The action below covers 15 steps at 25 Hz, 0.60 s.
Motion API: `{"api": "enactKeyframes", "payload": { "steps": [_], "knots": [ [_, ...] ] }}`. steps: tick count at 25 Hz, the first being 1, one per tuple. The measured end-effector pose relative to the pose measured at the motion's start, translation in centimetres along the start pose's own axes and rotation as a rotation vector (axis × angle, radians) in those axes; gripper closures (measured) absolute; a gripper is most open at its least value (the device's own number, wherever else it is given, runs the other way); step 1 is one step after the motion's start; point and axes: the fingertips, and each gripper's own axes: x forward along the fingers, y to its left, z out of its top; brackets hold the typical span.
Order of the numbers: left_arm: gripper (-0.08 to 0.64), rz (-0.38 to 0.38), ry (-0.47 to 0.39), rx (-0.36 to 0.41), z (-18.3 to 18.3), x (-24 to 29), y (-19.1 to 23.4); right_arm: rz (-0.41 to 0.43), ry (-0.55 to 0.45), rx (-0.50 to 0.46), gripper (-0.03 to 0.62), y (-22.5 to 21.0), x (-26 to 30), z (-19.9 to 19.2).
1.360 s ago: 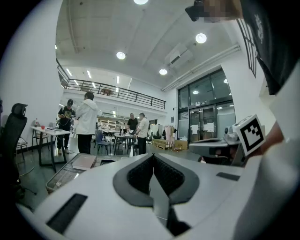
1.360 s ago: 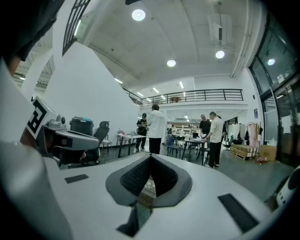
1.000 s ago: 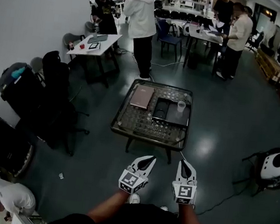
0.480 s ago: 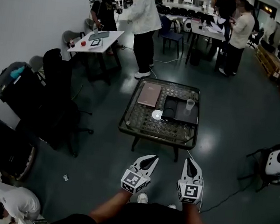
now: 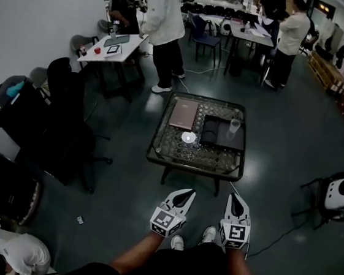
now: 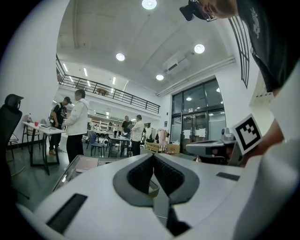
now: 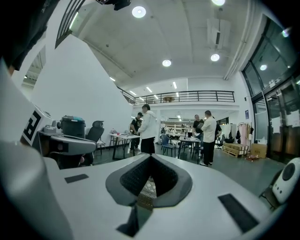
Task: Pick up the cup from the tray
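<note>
Ahead, glass-topped low table (image 5: pixel 176 154) — dark tray (image 5: pixel 221 139), clear cup (image 5: pixel 234 126), grey floor (image 5: pixel 280 164)

We could not identify the small round thing (image 5: pixel 188 137) by the tray's (image 5: pixel 221 141) left edge; jaws hid most of the table (image 7: pixel 147 188) in both gripper views.

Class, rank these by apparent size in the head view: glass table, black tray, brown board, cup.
1. glass table, largest
2. black tray
3. brown board, somewhat smaller than the tray
4. cup, smallest
All sit on one table, so nearness hardly matters.
</note>
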Motion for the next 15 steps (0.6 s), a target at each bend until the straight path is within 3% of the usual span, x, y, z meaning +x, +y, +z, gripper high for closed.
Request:
{"api": "enactKeyframes", "payload": {
  "steps": [15],
  "knots": [
    [0.551,0.016,0.012,0.027,1.0,4.9,3.2,0.051,-0.010,0.010,0.583,-2.2,6.0,0.6]
  ]
}}
